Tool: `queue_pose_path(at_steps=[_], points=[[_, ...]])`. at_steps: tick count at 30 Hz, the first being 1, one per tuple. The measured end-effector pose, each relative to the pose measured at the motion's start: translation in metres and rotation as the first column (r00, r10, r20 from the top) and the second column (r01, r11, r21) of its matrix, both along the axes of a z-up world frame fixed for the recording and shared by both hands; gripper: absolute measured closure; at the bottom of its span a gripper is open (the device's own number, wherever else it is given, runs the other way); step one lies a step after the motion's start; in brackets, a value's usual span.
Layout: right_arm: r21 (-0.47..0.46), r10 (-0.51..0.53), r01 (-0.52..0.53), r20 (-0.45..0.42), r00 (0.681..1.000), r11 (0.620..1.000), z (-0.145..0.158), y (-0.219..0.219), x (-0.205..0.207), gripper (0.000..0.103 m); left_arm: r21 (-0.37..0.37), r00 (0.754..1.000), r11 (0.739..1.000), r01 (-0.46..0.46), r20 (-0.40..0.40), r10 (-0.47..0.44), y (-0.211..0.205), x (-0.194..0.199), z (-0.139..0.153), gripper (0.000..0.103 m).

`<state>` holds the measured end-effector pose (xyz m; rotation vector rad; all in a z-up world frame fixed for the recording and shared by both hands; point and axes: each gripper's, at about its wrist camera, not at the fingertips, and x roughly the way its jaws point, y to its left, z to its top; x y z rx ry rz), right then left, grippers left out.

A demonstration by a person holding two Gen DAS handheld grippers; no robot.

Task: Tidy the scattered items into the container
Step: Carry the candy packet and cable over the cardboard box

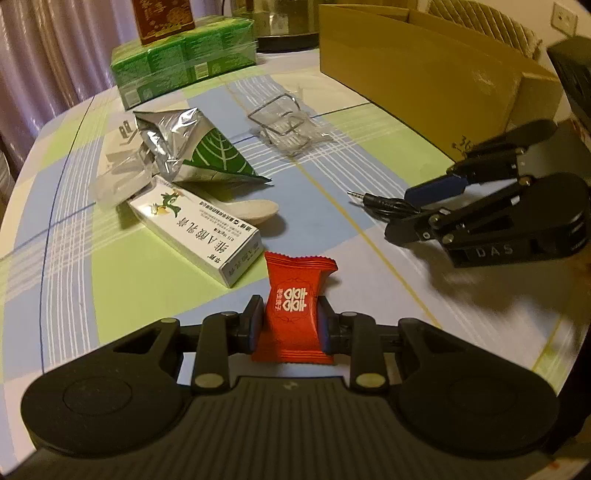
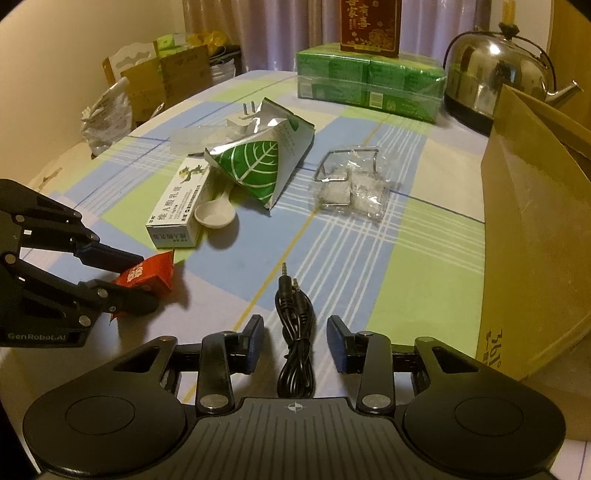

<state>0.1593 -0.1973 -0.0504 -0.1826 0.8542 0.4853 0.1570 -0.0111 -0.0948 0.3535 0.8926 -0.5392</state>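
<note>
Candy squeezed tight in left claw, right claw wide apart around black cable, box just beside on table.

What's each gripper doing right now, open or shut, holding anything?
Left gripper: shut on the red candy packet.
Right gripper: open, straddling the black audio cable, not gripping it.

The cardboard box runs off the right edge, its inside unseen. The red carton on the green packs is cut off at the top. The spoon handle hides under the foil bag. Small print on the white box is unreadable.
</note>
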Motion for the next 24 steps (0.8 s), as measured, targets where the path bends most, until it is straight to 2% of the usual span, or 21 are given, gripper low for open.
queue_pose_path(at_steps=[6,8,9,14,18,24], points=[[-0.005,-0.001,0.001,-0.009,1.000,1.000,0.001,0.001,0.002,0.069,0.019,0.999,0.999,0.027,0.018,-0.027,-0.006,-0.001,0.002,0.078],[-0.012,-0.006,0.006,-0.005,1.000,1.000,0.001,0.001,0.002,0.087,0.018,0.999,0.999,0.032,0.019,-0.033,-0.008,-0.001,0.003,0.078],[-0.017,-0.006,0.006,-0.004,1.000,1.000,0.001,0.002,0.001,0.088,0.019,0.999,0.999,0.035,0.020,-0.036,-0.009,-0.001,0.004,0.078],[-0.009,-0.018,0.018,-0.011,1.000,1.000,0.003,-0.001,0.001,0.089,0.017,0.999,0.999,0.041,0.031,-0.042,-0.011,-0.001,0.008,0.078],[0.018,-0.047,0.047,0.021,0.999,0.999,0.011,-0.006,-0.001,0.089,0.015,0.998,0.999,0.043,0.042,-0.043,-0.012,0.000,0.013,0.078],[0.061,-0.075,0.071,0.067,0.995,0.996,0.031,-0.010,-0.007,0.089,-0.048,0.998,0.998,0.038,0.055,-0.035,-0.014,0.001,0.033,0.078]])
